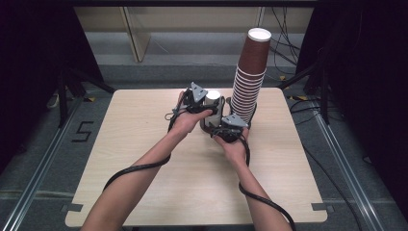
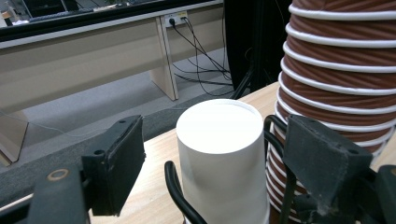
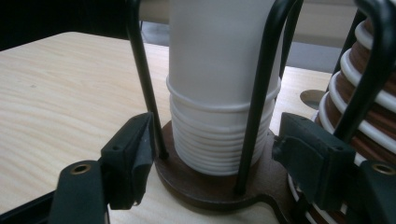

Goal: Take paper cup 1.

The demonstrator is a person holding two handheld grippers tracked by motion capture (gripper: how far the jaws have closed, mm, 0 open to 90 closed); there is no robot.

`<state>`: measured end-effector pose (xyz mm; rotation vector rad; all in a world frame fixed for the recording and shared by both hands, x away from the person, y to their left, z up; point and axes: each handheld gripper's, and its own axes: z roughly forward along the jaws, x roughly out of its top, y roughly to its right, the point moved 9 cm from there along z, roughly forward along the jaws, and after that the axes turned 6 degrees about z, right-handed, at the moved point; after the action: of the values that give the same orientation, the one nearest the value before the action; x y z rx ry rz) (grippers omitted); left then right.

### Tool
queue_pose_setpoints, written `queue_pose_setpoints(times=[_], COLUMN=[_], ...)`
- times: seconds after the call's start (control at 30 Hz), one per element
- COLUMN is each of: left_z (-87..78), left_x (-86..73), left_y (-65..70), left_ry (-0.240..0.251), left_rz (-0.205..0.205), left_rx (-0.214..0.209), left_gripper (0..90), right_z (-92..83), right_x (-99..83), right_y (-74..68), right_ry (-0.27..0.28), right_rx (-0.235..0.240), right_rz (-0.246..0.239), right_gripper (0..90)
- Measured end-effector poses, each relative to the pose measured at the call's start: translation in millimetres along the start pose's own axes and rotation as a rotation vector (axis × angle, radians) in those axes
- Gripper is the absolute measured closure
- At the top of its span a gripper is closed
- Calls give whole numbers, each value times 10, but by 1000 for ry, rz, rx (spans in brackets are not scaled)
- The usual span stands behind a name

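Short stack of white cups (image 3: 223,93) in a black wire holder (image 3: 261,93) on a brown base (image 3: 205,186), near the worktop's (image 1: 144,159) far edge, just beside the tall brown cup stack (image 1: 248,86). Left hand-held gripper (image 2: 215,154) straddles the top cup, jaws apart, not pressing. Right hand-held gripper (image 3: 212,163) flanks the base, jaws likewise clear of it. Risks, as judged: a lift may drag several nested cups; a jaw may catch a wire, tilting the holder against the brown stack and toppling it.
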<state>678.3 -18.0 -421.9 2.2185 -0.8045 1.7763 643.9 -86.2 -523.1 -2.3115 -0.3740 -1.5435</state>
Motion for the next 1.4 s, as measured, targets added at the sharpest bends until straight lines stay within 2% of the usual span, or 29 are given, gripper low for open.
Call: queue_pose_setpoints(times=[0.03,0.1,0.13,0.17,0.2,0.27,0.33,0.4,0.43,0.47,0.5,0.53,0.57,0.6,0.63,0.7,0.77,0.8,0.97,1.07,1.2,1.23,1.33,1.37,1.4], left_z=[23,39,61,77,92,122,145,172,181,199,209,209,219,224,238,254,275,275,337,352,383,390,404,407,406], left_x=[13,13,-10,-14,-17,-24,-36,-49,-55,-43,-48,-48,-66,-66,-58,-56,-52,-52,-57,-62,-95,-109,-144,-154,-164], left_y=[-21,-22,-6,-5,-4,-9,-17,-22,-24,-39,-37,-37,-13,-7,6,23,33,33,60,67,79,80,65,59,62], left_ry=[9,10,-7,-11,-14,-19,-25,-26,-28,-16,-17,-17,-25,-25,-19,-18,-11,-11,-15,-18,-29,-32,-41,-43,-44], left_rz=[29,32,15,20,26,39,32,24,26,42,36,36,9,14,17,18,15,15,14,16,0,-8,-12,-15,-33], left_rx=[1,2,2,3,4,4,6,1,-4,-7,-10,-10,-16,-16,-22,-32,-41,-41,-61,-56,-53,-56,-55,-57,-67], left_gripper=[202,202,202,202,202,202,202,203,202,200,201,199,199,200,203,201,200,200,208,210,219,219,267,279,289], right_z=[18,37,66,74,91,127,136,160,172,181,184,184,190,189,208,227,231,232,268,256,279,272,281,275,281], right_x=[4,-1,-4,-12,-8,-7,3,8,19,22,12,12,19,12,9,11,-6,-8,-4,-9,-17,-18,-9,-22,-18], right_y=[9,-1,11,-11,6,-1,3,3,28,22,7,7,28,30,33,26,25,9,19,12,19,38,41,39,24], right_ry=[7,3,4,-4,2,4,-1,0,3,8,-2,-2,4,-12,-12,2,-12,-12,-3,-15,-10,-19,-9,-23,-15], right_rx=[-11,-3,-19,-8,-20,-17,-19,-25,-33,-27,-18,-18,-39,-27,-34,-19,-20,-14,-29,-30,-43,-53,-62,-66,-56], right_rz=[4,7,-10,15,0,-1,-11,4,-21,-8,13,13,-1,-1,0,8,-1,19,7,15,17,-5,7,10,25], right_gripper=[294,297,300,301,301,302,302,304,304,304,304,304,304,304,304,309,308,308,307,311,325,328,358,357,358])
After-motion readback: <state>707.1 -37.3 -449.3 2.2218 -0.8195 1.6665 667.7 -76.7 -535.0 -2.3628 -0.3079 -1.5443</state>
